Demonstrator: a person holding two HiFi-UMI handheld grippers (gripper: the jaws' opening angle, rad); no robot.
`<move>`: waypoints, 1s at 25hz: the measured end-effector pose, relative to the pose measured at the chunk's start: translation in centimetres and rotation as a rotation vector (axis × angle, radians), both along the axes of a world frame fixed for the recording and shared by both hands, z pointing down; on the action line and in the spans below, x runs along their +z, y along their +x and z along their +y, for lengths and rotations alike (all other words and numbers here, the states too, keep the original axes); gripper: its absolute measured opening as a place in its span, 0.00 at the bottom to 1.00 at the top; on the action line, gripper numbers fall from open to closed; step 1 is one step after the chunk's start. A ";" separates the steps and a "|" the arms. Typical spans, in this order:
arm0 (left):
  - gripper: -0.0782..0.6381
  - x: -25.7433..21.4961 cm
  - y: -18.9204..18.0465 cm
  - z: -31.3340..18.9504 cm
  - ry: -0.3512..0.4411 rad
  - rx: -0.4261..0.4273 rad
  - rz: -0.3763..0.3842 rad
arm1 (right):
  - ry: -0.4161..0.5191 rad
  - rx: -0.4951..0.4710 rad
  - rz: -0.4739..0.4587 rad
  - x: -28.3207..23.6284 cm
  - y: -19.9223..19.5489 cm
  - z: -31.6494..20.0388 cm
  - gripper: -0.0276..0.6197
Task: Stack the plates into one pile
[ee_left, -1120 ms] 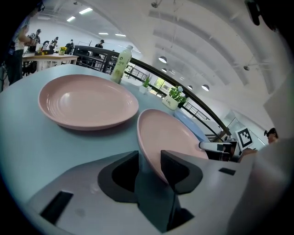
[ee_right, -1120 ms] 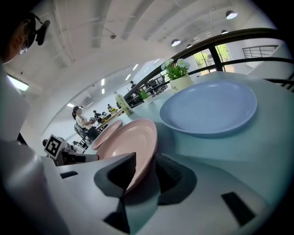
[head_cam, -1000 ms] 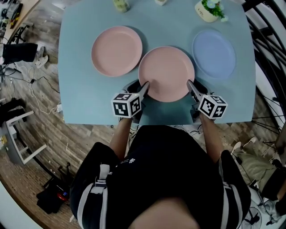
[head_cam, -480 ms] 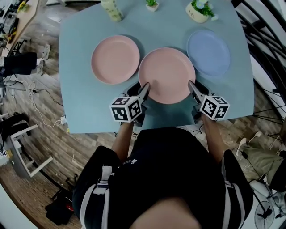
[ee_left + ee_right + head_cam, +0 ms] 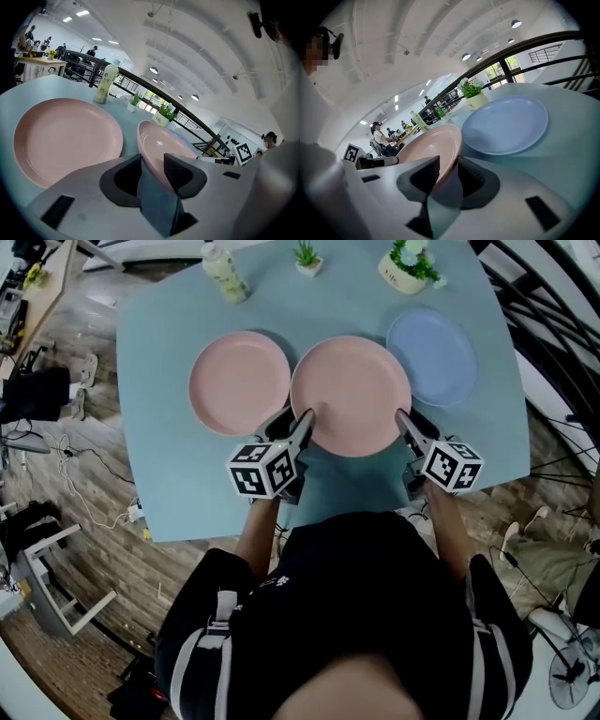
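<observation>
A pink plate point(image 5: 351, 392) is held above the blue-green table point(image 5: 159, 427) by both grippers. My left gripper point(image 5: 302, 421) is shut on its left rim point(image 5: 147, 152). My right gripper point(image 5: 401, 418) is shut on its right rim point(image 5: 449, 159). A second pink plate point(image 5: 239, 382) lies flat on the table just left of it, also seen in the left gripper view point(image 5: 65, 138). A pale blue plate point(image 5: 431, 355) lies flat at the right, and the right gripper view shows it close by point(image 5: 506, 124).
A pale bottle point(image 5: 223, 272) and two small potted plants point(image 5: 306, 256) point(image 5: 405, 265) stand along the far edge of the table. A black railing point(image 5: 553, 352) runs past the right side. Cables lie on the wooden floor point(image 5: 66, 437) at the left.
The held pink plate has shifted slightly left and nearer the left pink plate. Both grippers keep their hold on its rims.
</observation>
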State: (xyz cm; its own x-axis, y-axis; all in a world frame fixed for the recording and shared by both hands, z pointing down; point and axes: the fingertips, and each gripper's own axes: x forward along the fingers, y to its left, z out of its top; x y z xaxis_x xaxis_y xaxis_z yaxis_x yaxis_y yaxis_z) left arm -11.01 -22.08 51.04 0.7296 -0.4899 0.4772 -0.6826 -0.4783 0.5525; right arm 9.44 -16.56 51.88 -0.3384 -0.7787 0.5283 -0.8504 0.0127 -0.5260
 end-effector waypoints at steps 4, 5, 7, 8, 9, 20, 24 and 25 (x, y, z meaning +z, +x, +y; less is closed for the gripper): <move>0.31 0.0 0.5 -0.4 -0.005 0.015 0.018 | 0.004 0.012 0.005 -0.3 0.6 -0.4 0.24; 0.31 0.1 0.9 -0.5 -0.006 0.022 0.017 | 0.010 0.016 0.001 -0.4 0.9 -0.5 0.23; 0.31 0.2 1.6 -0.5 -0.011 0.027 0.012 | 0.018 0.025 -0.012 -0.6 1.7 -0.7 0.23; 0.31 0.2 2.0 -0.5 -0.012 0.024 0.009 | 0.021 0.026 -0.021 -0.6 2.1 -0.7 0.23; 0.31 0.2 2.4 -0.5 -0.010 0.017 0.005 | 0.023 0.025 -0.030 -0.5 2.5 -0.8 0.23; 0.31 0.6 9.6 0.3 -0.030 -0.105 -0.074 | 0.077 -0.064 -0.083 -1.7 10.2 -3.1 0.23; 0.31 0.4 12.6 0.4 -0.051 -0.145 -0.038 | 0.081 -0.077 -0.096 -1.9 13.3 -3.1 0.23; 0.31 0.4 13.2 0.3 -0.058 -0.153 -0.032 | 0.081 -0.078 -0.101 -1.9 14.0 -3.1 0.23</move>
State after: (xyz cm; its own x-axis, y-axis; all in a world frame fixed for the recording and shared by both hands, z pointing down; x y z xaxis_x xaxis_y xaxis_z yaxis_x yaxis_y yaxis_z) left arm 2.21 -21.81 51.41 0.6326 -0.5654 0.5293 -0.7626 -0.3355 0.5531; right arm 23.42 -19.63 49.95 -0.4478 -0.7868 0.4248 -0.7878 0.1225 -0.6036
